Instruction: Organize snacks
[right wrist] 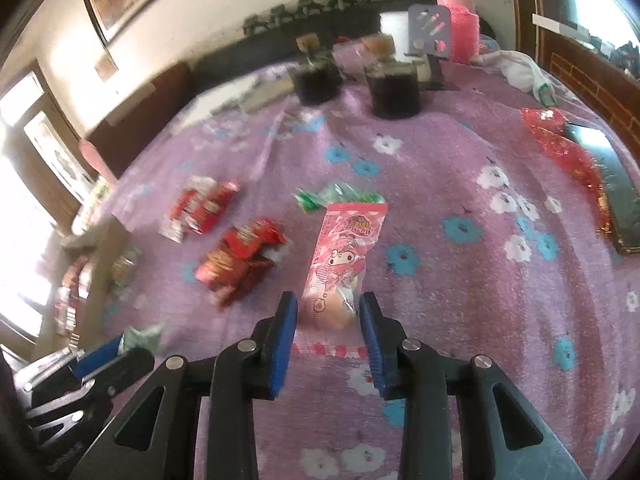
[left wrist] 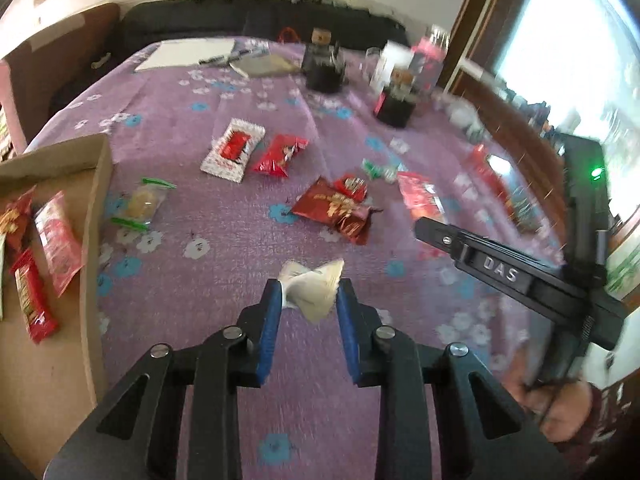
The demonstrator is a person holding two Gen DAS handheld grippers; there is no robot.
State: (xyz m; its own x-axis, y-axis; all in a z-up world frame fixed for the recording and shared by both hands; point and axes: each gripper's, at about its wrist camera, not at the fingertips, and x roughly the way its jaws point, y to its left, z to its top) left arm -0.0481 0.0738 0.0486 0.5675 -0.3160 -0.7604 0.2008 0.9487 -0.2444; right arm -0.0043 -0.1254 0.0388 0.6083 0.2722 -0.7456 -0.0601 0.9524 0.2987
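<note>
My left gripper (left wrist: 308, 312) is shut on a small cream candy (left wrist: 314, 290) in a twisted wrapper, held just above the purple flowered cloth (left wrist: 224, 280). My right gripper (right wrist: 328, 320) has its blue pads against the near end of a long pink cartoon snack packet (right wrist: 344, 252) that lies on the cloth. Loose snacks lie farther out: a white-and-red packet (left wrist: 232, 152), a red packet (left wrist: 280, 156), dark red packets (left wrist: 336, 208), a clear-wrapped pastry (left wrist: 140, 204) and a green candy (left wrist: 380, 168). A cardboard box (left wrist: 98, 200) on the left holds several red packets.
Two black cork-topped jars (left wrist: 322, 68) (left wrist: 394, 104), a pink bottle (right wrist: 460, 20), papers (left wrist: 188, 54) and a crumpled white cloth (right wrist: 520, 68) stand at the far end. A red bag (right wrist: 568, 148) and a dark box (right wrist: 616, 192) lie at the right edge. A hand (left wrist: 560, 408) holds the right gripper.
</note>
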